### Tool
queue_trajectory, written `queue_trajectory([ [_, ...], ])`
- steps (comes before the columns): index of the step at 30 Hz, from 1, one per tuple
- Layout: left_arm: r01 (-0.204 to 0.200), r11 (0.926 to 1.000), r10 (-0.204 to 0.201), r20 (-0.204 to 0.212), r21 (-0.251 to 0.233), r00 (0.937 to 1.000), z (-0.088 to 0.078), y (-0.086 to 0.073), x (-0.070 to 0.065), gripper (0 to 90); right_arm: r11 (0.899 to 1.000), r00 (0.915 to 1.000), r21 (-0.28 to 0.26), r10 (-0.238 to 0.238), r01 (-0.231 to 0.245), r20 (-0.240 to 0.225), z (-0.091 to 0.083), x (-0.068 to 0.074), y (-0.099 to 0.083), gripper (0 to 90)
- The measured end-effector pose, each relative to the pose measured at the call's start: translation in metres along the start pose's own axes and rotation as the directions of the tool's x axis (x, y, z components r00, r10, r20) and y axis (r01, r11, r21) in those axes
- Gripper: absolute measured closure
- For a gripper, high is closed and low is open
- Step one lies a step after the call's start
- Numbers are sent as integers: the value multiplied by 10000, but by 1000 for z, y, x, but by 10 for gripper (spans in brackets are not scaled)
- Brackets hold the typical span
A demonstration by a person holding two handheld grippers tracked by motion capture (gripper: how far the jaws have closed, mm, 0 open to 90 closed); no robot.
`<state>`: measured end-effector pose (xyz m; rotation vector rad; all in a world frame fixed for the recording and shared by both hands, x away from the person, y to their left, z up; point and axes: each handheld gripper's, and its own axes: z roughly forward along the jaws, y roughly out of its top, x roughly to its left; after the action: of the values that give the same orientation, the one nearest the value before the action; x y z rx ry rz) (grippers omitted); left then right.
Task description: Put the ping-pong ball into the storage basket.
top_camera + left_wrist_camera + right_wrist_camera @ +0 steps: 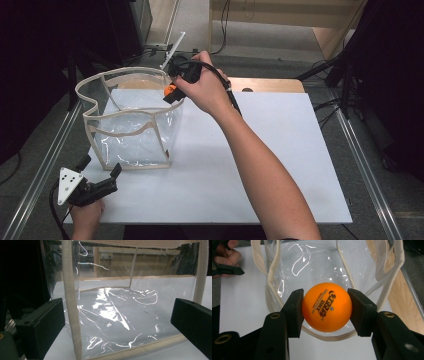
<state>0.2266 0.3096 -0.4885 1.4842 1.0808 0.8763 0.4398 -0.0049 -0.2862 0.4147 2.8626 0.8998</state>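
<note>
Looking down from the high view, the right hand-held gripper hovers at the rim of the clear bag standing on the white bench, an orange ball pinched in it. The left hand-held gripper waits near the bag's front corner, jaws spread. From the left gripper view, the bag's cream-trimmed side sits between the parted jaws, untouched. From the right gripper view, both pads clamp the ball above the bag's open mouth. The drop looks next: centre over the opening, then release.
</note>
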Motion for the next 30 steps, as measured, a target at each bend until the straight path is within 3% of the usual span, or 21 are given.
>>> queue_trajectory([
  [13, -10, 10000, 10, -3, 18, 10000, 0, 0, 0, 0, 9997, 9986, 36, 256, -258, 471, -7, 3, -8, 270],
  [30, -10, 10000, 10, -11, 23, 10000, 0, 0, 0, 0, 9961, 9941, -88, 886, -882, 627, -15, 5, -44, 89],
])
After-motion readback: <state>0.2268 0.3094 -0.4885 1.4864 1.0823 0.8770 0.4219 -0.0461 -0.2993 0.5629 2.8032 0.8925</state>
